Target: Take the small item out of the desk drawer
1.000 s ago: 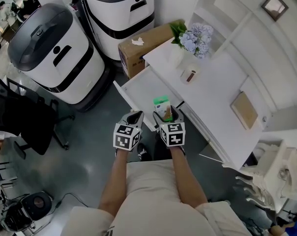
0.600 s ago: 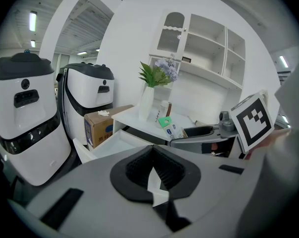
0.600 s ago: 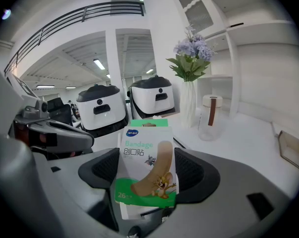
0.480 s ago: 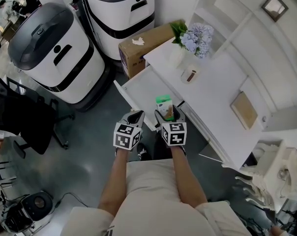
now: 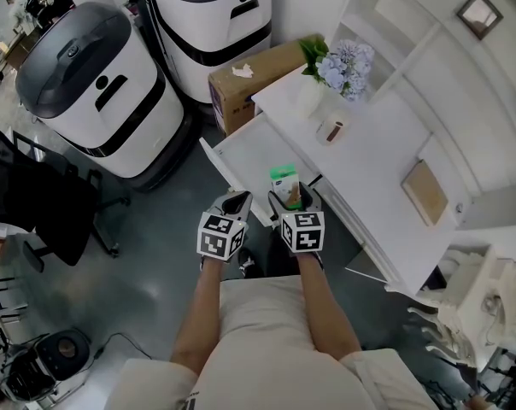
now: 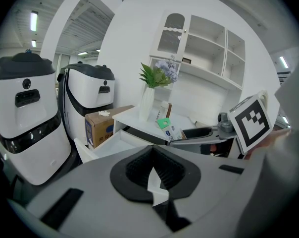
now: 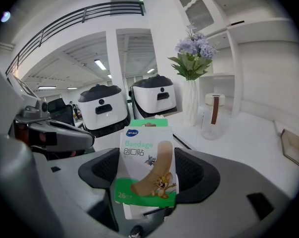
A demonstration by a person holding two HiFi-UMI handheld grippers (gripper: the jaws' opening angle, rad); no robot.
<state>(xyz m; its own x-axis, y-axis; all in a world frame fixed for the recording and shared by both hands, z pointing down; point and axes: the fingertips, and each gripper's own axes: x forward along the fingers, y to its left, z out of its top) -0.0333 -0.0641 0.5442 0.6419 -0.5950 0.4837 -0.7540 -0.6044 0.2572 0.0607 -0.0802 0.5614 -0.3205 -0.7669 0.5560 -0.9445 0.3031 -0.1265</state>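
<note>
A small green-and-white bandage box (image 7: 147,170) stands upright between the pads of my right gripper (image 7: 148,168), which is shut on it. In the head view the box (image 5: 283,178) is held just off the right front corner of the open white drawer (image 5: 241,156), next to the desk's (image 5: 369,156) edge. My left gripper (image 5: 235,202) hangs beside the right one, at the drawer's front edge. Its jaws (image 6: 153,170) are shut with nothing in them. The left gripper view shows the box (image 6: 164,124) and the drawer (image 6: 107,143) beyond.
Two large white-and-black machines (image 5: 96,92) (image 5: 211,24) stand left of the desk, with a cardboard box (image 5: 258,75) between. On the desk are a flower vase (image 5: 331,71), a small jar (image 5: 331,131) and a brown notebook (image 5: 424,190). A black chair (image 5: 36,212) is at left.
My right gripper has drifted very slightly to the right with the bandage box. The left gripper has stayed in place.
</note>
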